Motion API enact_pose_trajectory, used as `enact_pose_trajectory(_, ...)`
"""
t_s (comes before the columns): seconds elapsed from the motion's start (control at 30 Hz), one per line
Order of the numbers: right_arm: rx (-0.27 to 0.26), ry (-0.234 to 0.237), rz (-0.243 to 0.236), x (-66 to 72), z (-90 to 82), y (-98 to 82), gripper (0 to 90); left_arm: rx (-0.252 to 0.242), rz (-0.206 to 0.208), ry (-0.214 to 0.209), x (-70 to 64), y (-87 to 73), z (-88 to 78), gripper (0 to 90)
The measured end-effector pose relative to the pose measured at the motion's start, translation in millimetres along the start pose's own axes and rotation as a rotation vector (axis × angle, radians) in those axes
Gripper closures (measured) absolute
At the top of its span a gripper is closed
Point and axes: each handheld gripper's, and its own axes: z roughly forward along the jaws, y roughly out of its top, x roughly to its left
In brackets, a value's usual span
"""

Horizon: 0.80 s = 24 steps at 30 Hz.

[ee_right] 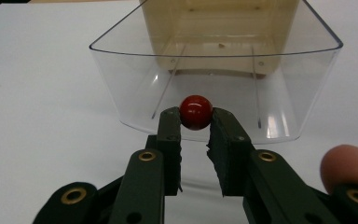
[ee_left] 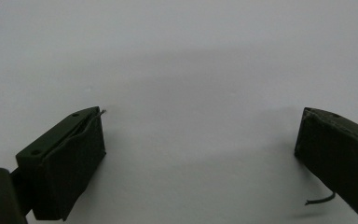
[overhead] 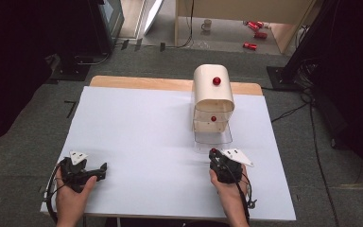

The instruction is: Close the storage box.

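Right gripper point(ee_right: 195, 122) clamped on the red knob point(ee_right: 196, 112) of the clear bottom drawer point(ee_right: 307, 70). Drawer stands pulled well out of the cream cabinet point(overhead: 212, 94), apparently empty. Upper drawer point(overhead: 211, 120) looks shut. Left gripper point(ee_left: 200, 140) jaws wide apart, idle over the white tabletop point(overhead: 137, 127). Opening appears mostly done; release left.

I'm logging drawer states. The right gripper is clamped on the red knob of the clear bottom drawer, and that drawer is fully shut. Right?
Not quite. The right gripper is clamped on the red knob, but the clear bottom drawer is pulled out, not shut; the right gripper view shows its open top well forward of the cream cabinet.
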Motion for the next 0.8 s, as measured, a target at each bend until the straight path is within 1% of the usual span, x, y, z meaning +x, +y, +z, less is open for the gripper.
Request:
enact_pose_trajectory(0.23,0.002,-0.006,-0.004,-0.4,7.4,5.2,75.7,0.0,0.0,0.0,0.0,0.0,0.0,1.5)
enact_pose_trajectory(0.33,0.008,-0.005,0.004,-0.9,12.4,6.4,75.7,0.0,0.0,0.0,0.0,0.0,0.0,1.5)
enact_pose_trajectory(0.53,0.018,-0.012,-0.002,-3.2,23.6,10.2,75.7,0.0,0.0,0.0,0.1,0.0,0.0,1.5)
enact_pose_trajectory(0.77,0.024,-0.018,0.002,-5.4,32.7,13.9,75.7,0.0,0.0,0.0,0.1,0.0,0.0,1.5)
enact_pose_trajectory(0.8,0.026,-0.018,-0.003,-5.9,34.3,14.6,75.7,0.0,0.0,0.0,0.1,0.0,0.0,1.5)
